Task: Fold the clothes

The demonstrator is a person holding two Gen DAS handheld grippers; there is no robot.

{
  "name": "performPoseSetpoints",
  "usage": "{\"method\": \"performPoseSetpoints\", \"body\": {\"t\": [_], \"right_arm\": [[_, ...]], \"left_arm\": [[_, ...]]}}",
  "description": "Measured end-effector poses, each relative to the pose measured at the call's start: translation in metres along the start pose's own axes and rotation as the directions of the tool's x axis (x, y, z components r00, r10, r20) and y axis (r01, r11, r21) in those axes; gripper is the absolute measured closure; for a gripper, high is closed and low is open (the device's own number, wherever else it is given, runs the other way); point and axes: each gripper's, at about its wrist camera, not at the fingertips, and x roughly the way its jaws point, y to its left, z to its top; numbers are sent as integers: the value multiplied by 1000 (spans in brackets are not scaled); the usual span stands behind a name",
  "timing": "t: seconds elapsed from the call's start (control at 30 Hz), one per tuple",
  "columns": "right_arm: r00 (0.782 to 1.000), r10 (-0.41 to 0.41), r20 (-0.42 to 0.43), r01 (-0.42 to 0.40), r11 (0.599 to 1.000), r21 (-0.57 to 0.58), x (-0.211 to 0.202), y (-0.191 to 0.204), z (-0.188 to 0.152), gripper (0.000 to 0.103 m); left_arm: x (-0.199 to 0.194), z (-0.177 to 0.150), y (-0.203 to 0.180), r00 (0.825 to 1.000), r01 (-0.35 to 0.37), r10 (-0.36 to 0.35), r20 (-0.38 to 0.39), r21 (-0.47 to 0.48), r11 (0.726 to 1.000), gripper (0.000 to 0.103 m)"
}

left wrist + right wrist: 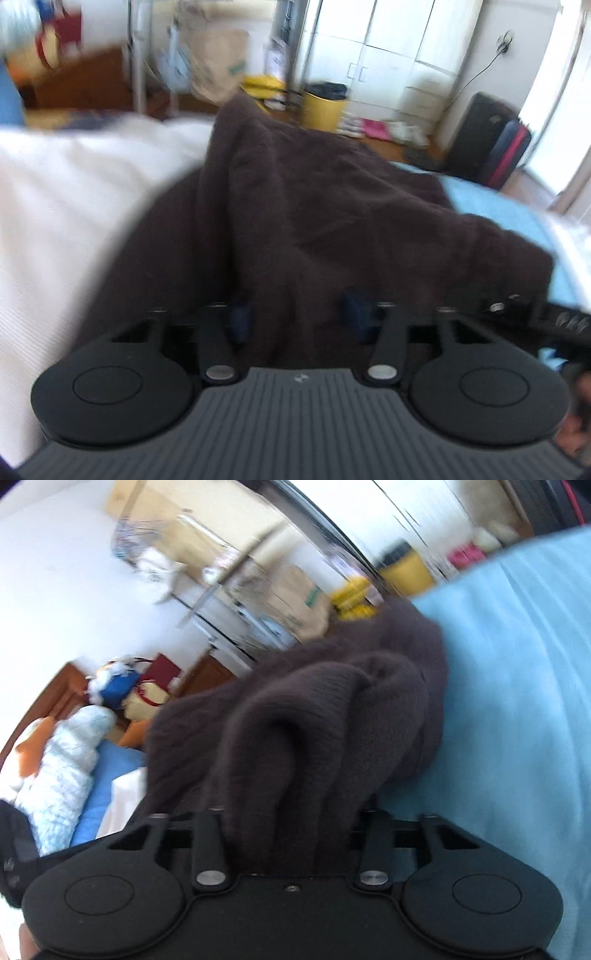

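your left gripper (295, 317) and right gripper (291, 834) both have the dark brown sweater (314, 221) between their fingers, but the cloth hides the tips, so i cannot tell if they are clamped. the sweater hangs bunched above the bed (74, 192), over its light blue cover (517, 701). it looks soft, thick and limp; hold it at a hem or a shoulder seam, not in the loose middle.

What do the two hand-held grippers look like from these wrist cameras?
Both are matt black. The left hand-held gripper has two round discs with engraved circles, slim linkage arms on silver pivot pins, dark blue finger pads and a grey ribbed centre panel bearing a small pale mark. The right hand-held gripper has the same discs, arms and pins, but a plain black centre panel with one small screw.
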Motion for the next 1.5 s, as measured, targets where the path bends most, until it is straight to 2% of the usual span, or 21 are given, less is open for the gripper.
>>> {"method": "performPoseSetpoints", "body": {"t": [0.07,0.13,0.2,0.23,0.3,0.4,0.43,0.57,0.73,0.77,0.87,1.0,1.13,1.17,1.23,1.27,1.33,1.4,1.43,1.47,1.5], "right_arm": [[999,26,21,-25,999,-45,-11,10,0,67],[998,53,40,-49,995,-90,-22,19,0,69],[995,82,52,-75,989,-128,-35,29,2,69],[994,96,58,-87,987,-138,-43,34,5,70],[990,124,71,-112,982,-154,-61,43,10,70],[981,170,90,-162,982,-95,-101,50,23,70],[977,187,98,-180,980,-81,-118,52,25,70],[973,182,144,-158,974,-165,-201,64,28,70],[979,126,163,-111,989,-97,-300,51,47,70],[978,117,170,-102,991,-90,-319,54,45,70],[969,84,232,-42,983,-179,-396,76,35,70],[951,48,307,5,986,-168,-474,75,48,70],[933,-20,359,82,984,-159,-520,77,81,70],[932,-16,362,86,980,-177,-527,84,87,70],[922,-23,386,158,933,-323,-535,106,93,71],[918,-22,396,188,903,-386,-538,116,96,71],[917,11,398,183,876,-447,-538,115,110,71],[918,13,396,202,844,-497,-531,105,123,70],[915,-44,402,263,819,-510,-523,95,127,67],[903,-112,415,334,790,-514,-515,85,130,51],[848,-246,469,475,745,-469,-501,69,128,28]], "left_arm": [[1,-3,-3,998,56,-56,-9,-45,997,57],[1,-4,-11,997,71,-71,-13,-44,997,57],[-4,-5,-20,992,128,-129,-17,-60,990,60],[-6,-5,-26,987,159,-161,-22,-67,985,61],[-13,-4,-42,974,222,-225,-41,-70,973,72],[-32,-4,-82,946,318,-320,-48,-44,947,75],[-38,-4,-95,935,349,-350,-51,-35,937,75],[-63,-5,-148,881,470,-469,-66,-1,883,75],[-95,-10,-236,807,587,-581,-101,42,808,75],[-105,-11,-254,783,619,-610,-118,51,784,75],[-140,-12,-314,710,703,-686,-161,99,704,75],[-182,-14,-393,666,744,-731,-145,188,641,76],[-201,-8,-430,621,783,-775,-121,144,605,75],[-205,-6,-439,609,792,-785,-114,133,596,75],[-215,-3,-456,591,805,-801,-93,122,580,75],[-223,-3,-457,603,793,-796,-54,151,590,75],[-235,-2,-458,624,761,-781,19,209,614,75],[-232,-3,-449,677,696,-733,61,269,665,70],[-232,-6,-444,703,659,-707,77,300,689,68],[-234,-16,-437,738,615,-671,76,334,714,58],[-225,-24,-429,772,575,-632,69,351,739,54]]}}
